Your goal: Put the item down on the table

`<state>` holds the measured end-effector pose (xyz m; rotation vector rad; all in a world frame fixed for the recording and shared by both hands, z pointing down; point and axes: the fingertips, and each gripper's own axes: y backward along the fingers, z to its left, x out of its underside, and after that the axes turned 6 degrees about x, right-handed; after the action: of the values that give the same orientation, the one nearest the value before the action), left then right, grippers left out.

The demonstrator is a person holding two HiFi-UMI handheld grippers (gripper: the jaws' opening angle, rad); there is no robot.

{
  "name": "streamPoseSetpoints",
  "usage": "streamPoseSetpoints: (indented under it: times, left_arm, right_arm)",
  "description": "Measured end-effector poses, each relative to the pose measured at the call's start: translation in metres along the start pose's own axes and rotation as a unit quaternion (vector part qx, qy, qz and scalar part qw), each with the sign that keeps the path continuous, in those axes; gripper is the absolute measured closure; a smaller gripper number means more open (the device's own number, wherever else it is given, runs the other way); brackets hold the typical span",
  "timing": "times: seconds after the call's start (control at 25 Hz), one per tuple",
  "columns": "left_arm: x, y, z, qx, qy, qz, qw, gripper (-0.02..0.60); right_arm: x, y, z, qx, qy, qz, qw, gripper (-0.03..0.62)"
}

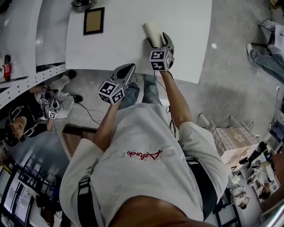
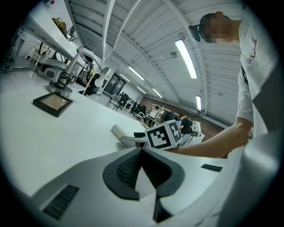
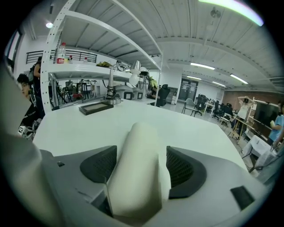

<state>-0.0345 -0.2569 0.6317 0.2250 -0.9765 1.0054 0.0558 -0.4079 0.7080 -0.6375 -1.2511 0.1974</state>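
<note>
A cream-coloured roll [image 1: 152, 32] lies on the white table [image 1: 115, 48] near its front edge. My right gripper [image 1: 159, 42] is around the roll's near end. In the right gripper view the roll [image 3: 137, 164] lies lengthwise between the jaws of that gripper [image 3: 142, 153], and a gap shows between it and the right pad [image 3: 179, 168], so the jaws stand open. My left gripper [image 1: 128, 67] hovers off the table's front edge, left of the right one. Its jaws [image 2: 142, 150] meet at the tips with nothing between them. The left gripper view also catches the roll [image 2: 119, 131].
A dark picture frame [image 1: 94, 21] lies flat at the table's far left, beside a metal stand base [image 1: 83, 3]. White shelving [image 1: 17, 48] runs along the left with a bottle [image 1: 5, 70] on it. A seated person [image 1: 22, 119] is below the shelving.
</note>
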Motion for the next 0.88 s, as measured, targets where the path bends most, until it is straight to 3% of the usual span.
streamPoseSetpoints:
  times: [0.48, 0.88]
  left_arm:
    - [0.002, -0.004, 0.0, 0.008, -0.003, -0.004, 1.0, 0.577]
    - [-0.012, 0.006, -0.006, 0.014, -0.022, -0.021, 0.9994, 0.577]
  right_arm:
    - [-0.019, 0.017, -0.01, 0.012, -0.011, -0.037, 0.999, 0.265]
    - [-0.044, 0.041, -0.007, 0.034, 0.003, -0.074, 0.997, 0.443]
